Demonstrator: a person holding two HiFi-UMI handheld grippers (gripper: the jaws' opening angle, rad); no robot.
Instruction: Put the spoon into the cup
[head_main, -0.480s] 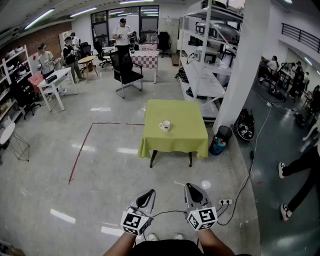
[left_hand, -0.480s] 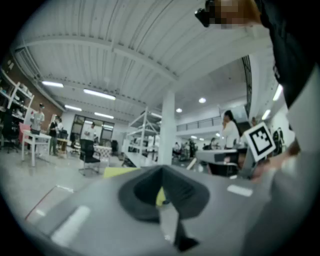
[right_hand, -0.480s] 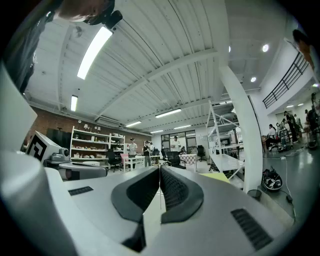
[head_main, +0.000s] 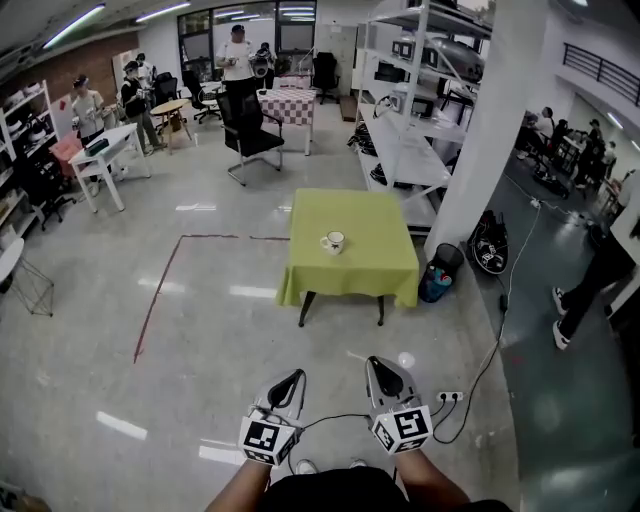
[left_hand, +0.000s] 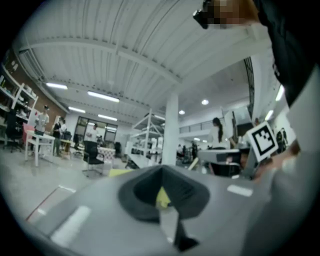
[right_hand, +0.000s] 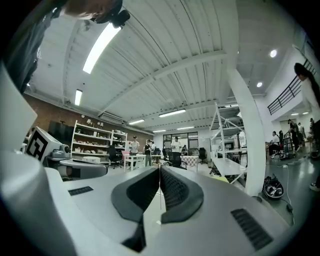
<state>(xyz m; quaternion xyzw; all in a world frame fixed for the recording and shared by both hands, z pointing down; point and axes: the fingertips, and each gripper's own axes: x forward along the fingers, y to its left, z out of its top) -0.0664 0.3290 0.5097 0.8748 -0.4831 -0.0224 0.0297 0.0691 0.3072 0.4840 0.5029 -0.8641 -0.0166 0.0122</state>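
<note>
Out on the green-clothed table (head_main: 360, 262), well ahead, sits the small white cup (head_main: 333, 241), handle turned left; the spoon is too small to make out. Down low, left gripper (head_main: 290, 380) and right gripper (head_main: 384, 368) are both pinched closed, empty.

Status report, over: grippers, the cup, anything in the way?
Left gripper and right gripper: jaws shut, empty, held level. Cup on green table, far ahead; spoon not made out. Floor between shows nothing in the way.
</note>
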